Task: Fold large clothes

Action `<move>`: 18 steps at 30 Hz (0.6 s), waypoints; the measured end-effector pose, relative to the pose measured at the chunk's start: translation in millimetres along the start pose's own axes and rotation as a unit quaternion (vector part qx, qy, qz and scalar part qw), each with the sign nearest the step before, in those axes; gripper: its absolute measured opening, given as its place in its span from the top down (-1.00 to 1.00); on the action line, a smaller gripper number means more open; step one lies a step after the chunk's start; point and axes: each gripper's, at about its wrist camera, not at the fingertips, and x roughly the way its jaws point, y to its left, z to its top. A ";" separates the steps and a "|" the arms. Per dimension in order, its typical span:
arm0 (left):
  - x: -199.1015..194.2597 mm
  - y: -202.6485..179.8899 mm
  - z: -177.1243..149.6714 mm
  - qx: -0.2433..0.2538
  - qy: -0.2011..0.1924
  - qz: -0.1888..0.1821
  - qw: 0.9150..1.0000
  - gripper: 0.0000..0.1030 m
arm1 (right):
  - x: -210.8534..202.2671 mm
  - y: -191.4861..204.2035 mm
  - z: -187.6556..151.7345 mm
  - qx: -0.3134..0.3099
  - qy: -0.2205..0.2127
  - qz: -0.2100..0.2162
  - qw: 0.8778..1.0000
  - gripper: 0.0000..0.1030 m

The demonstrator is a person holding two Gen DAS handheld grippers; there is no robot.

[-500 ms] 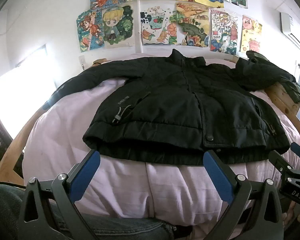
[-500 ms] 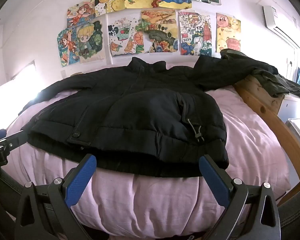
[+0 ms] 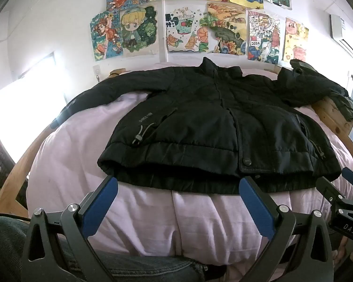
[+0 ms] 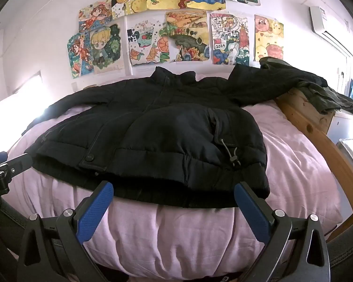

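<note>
A black padded jacket (image 3: 211,129) lies flat, front up, on a bed with a pale pink cover (image 3: 77,145). Its collar points to the far wall and both sleeves spread out sideways. It also shows in the right wrist view (image 4: 157,136). My left gripper (image 3: 178,188) is open and empty, just short of the jacket's hem near its left half. My right gripper (image 4: 174,193) is open and empty, just short of the hem near its right half. Each gripper shows at the edge of the other's view: the right one (image 3: 341,188), the left one (image 4: 4,166).
A wooden bed frame (image 4: 317,129) runs along the right side, with dark green clothing (image 4: 327,96) heaped on it. Coloured drawings (image 3: 200,23) cover the far wall. A bright window (image 3: 23,108) is at the left. A leg in jeans (image 3: 153,270) is below the left gripper.
</note>
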 end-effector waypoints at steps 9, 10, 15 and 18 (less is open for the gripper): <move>0.0 0.0 0.0 0.000 0.000 0.000 1.000 -0.97 | 0.0 1.4 0.5 0.001 0.000 0.001 1.000 -1.00; 0.1 0.0 0.0 0.000 0.000 0.000 1.000 -0.97 | 0.0 1.7 0.6 0.001 0.000 0.001 1.000 -1.00; 0.1 0.0 0.0 0.000 0.001 0.000 1.000 -0.97 | 0.0 2.7 0.9 0.001 0.001 0.001 1.000 -1.00; 0.0 0.0 0.0 0.000 0.000 0.000 1.000 -0.97 | 0.0 4.0 1.3 0.002 0.000 0.002 1.000 -1.00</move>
